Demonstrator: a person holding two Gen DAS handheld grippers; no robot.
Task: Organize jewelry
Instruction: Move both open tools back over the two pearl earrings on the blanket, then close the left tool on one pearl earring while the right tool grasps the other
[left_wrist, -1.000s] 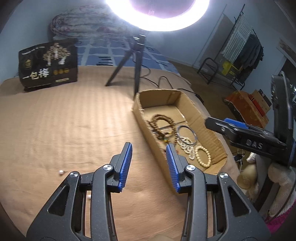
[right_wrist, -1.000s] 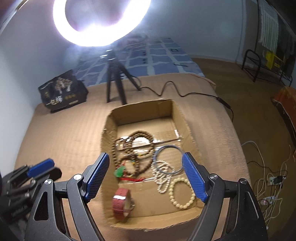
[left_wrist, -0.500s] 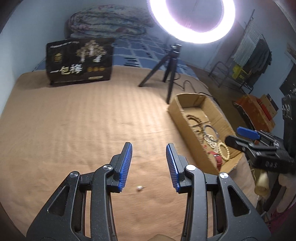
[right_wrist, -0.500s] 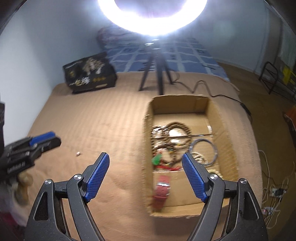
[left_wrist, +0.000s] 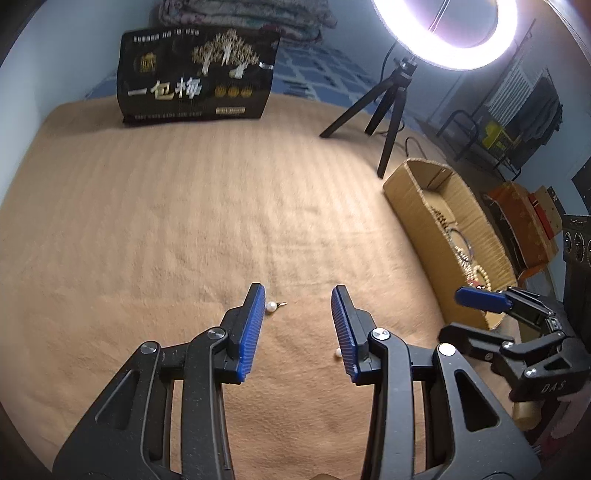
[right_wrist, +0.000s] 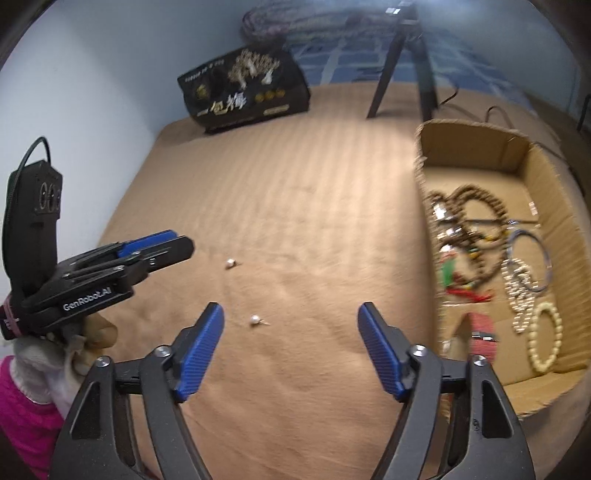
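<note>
Currently, your left gripper (left_wrist: 298, 295) has its jaws apart with nothing between them, low in the centre of the left wrist view above the tan blanket (left_wrist: 166, 229). One pearl earring (left_wrist: 272, 306) lies on the blanket just beside the tip of the left-hand blue pad, apart from it. A second pearl earring (left_wrist: 337, 353) shows only partly, at the inner edge of the right-hand pad; contact cannot be confirmed.

Your right gripper (right_wrist: 291, 314) is also spread wide and empty, at the bottom centre of the right wrist view. There, one earring (right_wrist: 255, 319) lies between the pads, nearer the left-hand one; the other (right_wrist: 231, 263) lies farther up the frame, toward the left gripper (right_wrist: 177, 245) at the left edge.

The cardboard box (right_wrist: 476, 146) occupies the right side of that view. It contains brown bead strands (right_wrist: 480, 221), a blue bangle (right_wrist: 530, 258), a cream bead bracelet (right_wrist: 546, 338) and a red band (right_wrist: 482, 336).

A black printed bag (left_wrist: 195, 79) and a ring light tripod (left_wrist: 388, 96) stand at the top of the left wrist view.
</note>
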